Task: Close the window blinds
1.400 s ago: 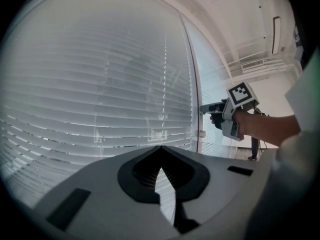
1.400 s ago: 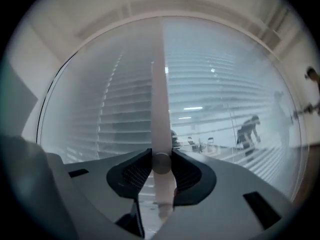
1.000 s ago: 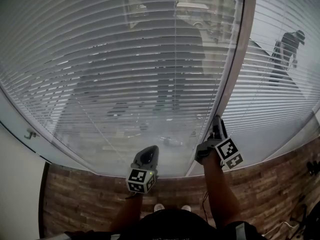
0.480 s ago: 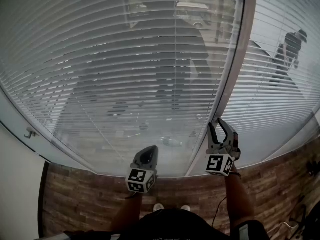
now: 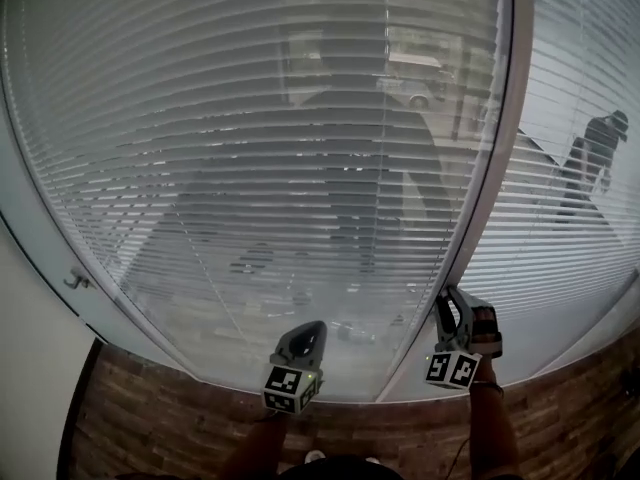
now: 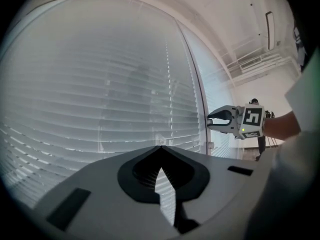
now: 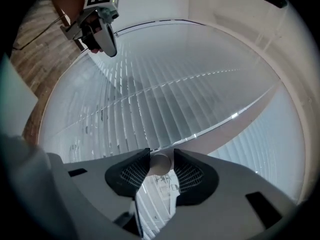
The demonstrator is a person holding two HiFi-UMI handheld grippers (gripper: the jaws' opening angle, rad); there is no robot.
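Pale slats of the blinds [image 5: 300, 168] hang across the whole pane, tilted partly open so that dim shapes show through. They appear to lie behind glass, out of direct reach. The slats are judged thin, light and easily bent, so do not push on them. The control point is a small round knob [image 7: 160, 164] at the mullion [image 5: 492, 148] beside the blinds, low down. It looks smooth and stiff. Take it across its round sides with firm pad pressure against slip, then roll the wrist. The right hand-held gripper [image 5: 452, 303] points level at the mullion with the knob between its jaws. These have just been opening, and the pads seem to stand just clear of the knob, so no grip is applied. The left hand-held gripper [image 5: 300, 338] hovers before the pane, jaws together on nothing.
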